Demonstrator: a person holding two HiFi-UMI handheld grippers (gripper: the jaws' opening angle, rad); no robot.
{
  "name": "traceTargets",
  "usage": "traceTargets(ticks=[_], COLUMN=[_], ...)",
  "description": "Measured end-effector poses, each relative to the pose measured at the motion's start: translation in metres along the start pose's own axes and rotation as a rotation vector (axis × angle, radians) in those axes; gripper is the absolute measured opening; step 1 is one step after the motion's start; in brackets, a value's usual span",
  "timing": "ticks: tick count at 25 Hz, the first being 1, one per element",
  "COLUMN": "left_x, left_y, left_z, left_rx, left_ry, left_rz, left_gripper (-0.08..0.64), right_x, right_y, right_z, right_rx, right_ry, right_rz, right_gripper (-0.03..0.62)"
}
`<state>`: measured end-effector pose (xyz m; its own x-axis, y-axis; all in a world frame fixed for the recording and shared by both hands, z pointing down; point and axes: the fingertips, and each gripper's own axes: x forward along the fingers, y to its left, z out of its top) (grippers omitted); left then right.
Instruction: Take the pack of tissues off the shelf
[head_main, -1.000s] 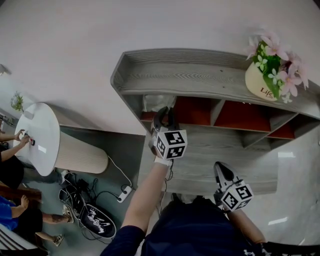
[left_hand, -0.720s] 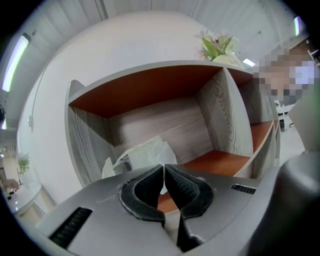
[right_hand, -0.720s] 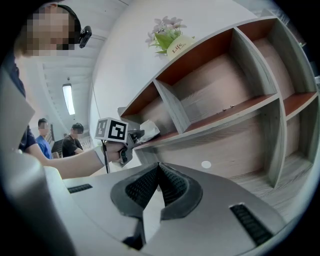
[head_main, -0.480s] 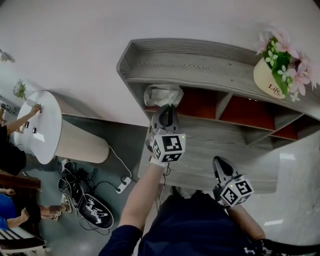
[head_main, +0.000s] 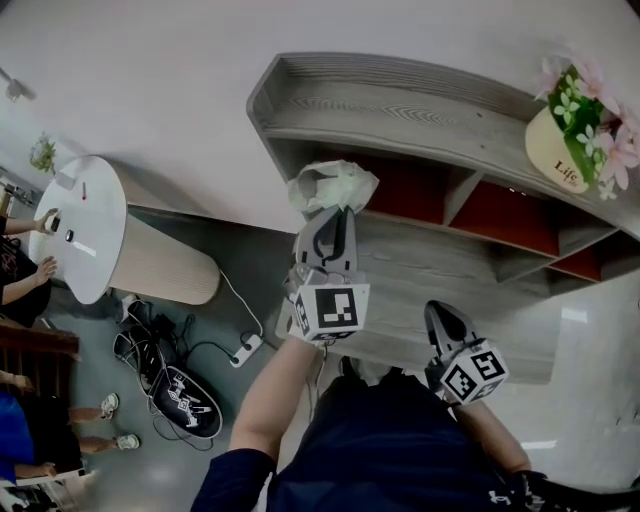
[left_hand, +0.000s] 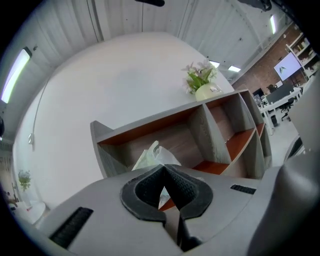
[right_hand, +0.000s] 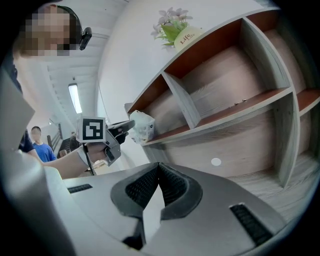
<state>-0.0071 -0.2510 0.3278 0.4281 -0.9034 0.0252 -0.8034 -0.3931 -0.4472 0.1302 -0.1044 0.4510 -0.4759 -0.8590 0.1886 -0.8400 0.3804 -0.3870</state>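
Task thing: a soft pack of tissues in crinkled white and pale green plastic wrap (head_main: 333, 186), at the mouth of the leftmost upper compartment of the grey wood-grain shelf unit with red-brown inner boards (head_main: 400, 110).

Left gripper: the left gripper (head_main: 334, 212) has its jaws closed on the near end of the pack. In the left gripper view the dark ribbed pads meet at their tips (left_hand: 163, 168), and the wrap (left_hand: 150, 156) bunches up just above and beyond them.

Why that grip: the pack is limp, so a pinch on a fold of wrap is enough to carry it. The gripper points roughly level into the shelf unit, which suits a straight pull out of the compartment and not a lift from above.

Pack against the shelf unit: in the right gripper view the pack (right_hand: 142, 126) hangs at the left end of the shelf board (right_hand: 235, 110), in front of its edge. It looks clear of the board, though I cannot be sure of a gap beneath it.

Right gripper: the right gripper (head_main: 441, 320) is low, in front of the shelf unit's bottom ledge and well apart from the pack. Its jaws are closed on nothing (right_hand: 159, 169). It seems parked out of the way, as one gripper is enough here.

Bystander on the shelf unit: a cream pot of pink flowers (head_main: 565, 160) stands on the top board at the far right end, well apart from the pack, so it is in no danger.

Stage, as I judge it: the pack is grasped and nearly free of the shelf unit. What remains is to draw it fully clear.

Risk: a thin fold of wrap could slip from the pads.
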Motion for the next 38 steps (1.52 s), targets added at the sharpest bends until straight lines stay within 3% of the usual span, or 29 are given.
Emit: traceTargets(ticks=[5,9,13,24,38], left_x=[-0.028,-0.054,-0.082,-0.121,-0.121], left_y=[0.003,0.004,-0.003,-0.030,-0.062], left_z=[0.011,0.026,0.020,-0.034,-0.109], left_rx=[0.018,0.112,0.114,0.100,0.051], left_ry=[-0.025,-0.052,-0.036,0.058,0.147], left_rz=[0.005,-0.019,-0.049,-0.069,-0.072], left_gripper=[0.015,0.015,0.015,0.015,0.015], right_x=[0.005,0.008,0.011,0.015,0.005], right_y=[0.007,0.012,0.014,0.015,0.011], right_z=[-0.002,-0.004,-0.005,-0.008,-0.012], right_rx=[-0.003,-0.005,-0.008,-0.008,-0.007], right_ry=[0.014,0.023,0.027,0.040,0.047], right_rz=[0.026,0.041,0.054,0.057,0.014], right_gripper=[0.005,0.004,0.005,0.005,0.005])
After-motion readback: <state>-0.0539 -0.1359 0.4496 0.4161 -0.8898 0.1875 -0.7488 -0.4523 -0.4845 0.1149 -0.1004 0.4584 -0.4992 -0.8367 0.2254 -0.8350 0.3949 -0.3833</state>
